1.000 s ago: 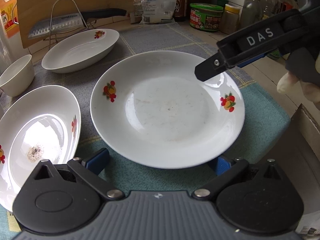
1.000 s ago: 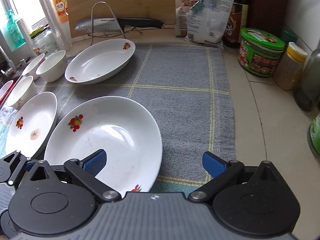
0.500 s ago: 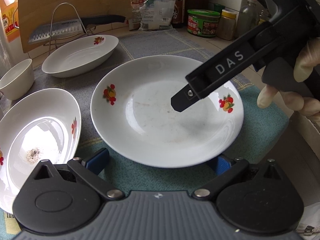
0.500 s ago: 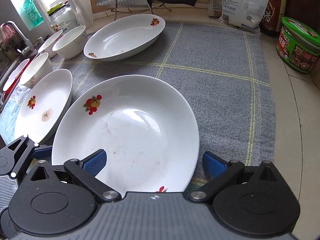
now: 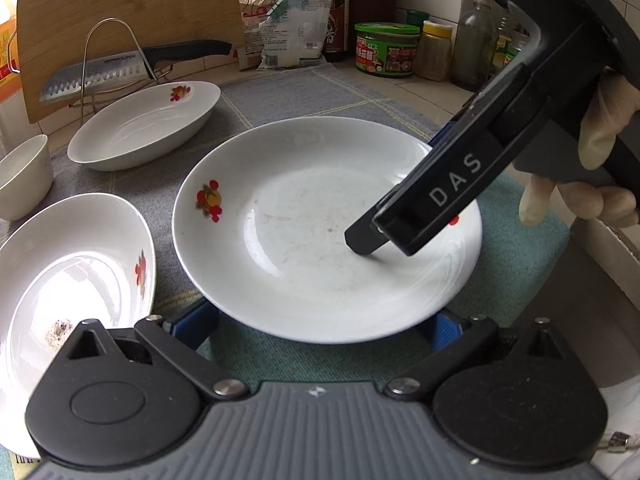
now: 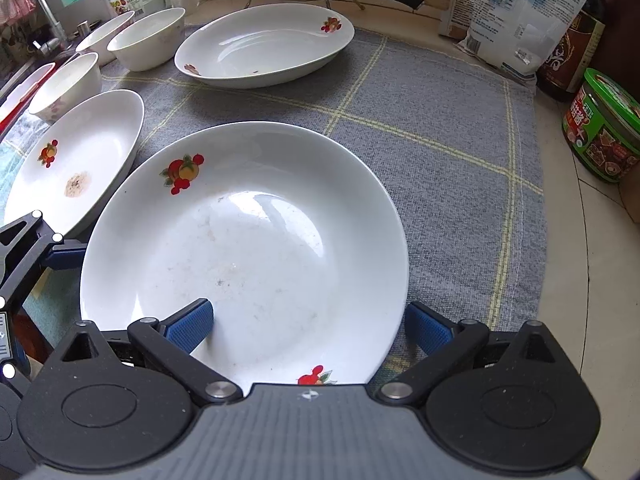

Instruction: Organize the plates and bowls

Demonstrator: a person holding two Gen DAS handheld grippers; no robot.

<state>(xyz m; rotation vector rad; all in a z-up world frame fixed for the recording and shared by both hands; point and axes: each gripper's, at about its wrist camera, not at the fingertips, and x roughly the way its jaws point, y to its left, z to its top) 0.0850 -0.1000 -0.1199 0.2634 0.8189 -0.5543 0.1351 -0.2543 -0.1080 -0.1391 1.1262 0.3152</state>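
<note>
Plate (image 6: 248,248) sits mid-mat, beside a second plate (image 6: 76,160). Right gripper (image 6: 308,320) jaws apart, straddling the near rim, one finger (image 5: 364,240) inside the well. Left gripper (image 5: 320,320) also spread under its edge. Close slowly on the rim, lift level

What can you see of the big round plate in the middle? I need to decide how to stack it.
The round plate is white, glossy, ceramic-looking and shallow, with red-and-orange fruit prints on its rim and faint smudges and specks in the well. It lies flat and right way up on the grey checked cloth. The right gripper is open astride its near rim, one finger inside the well. The left gripper is open at another edge.
</note>
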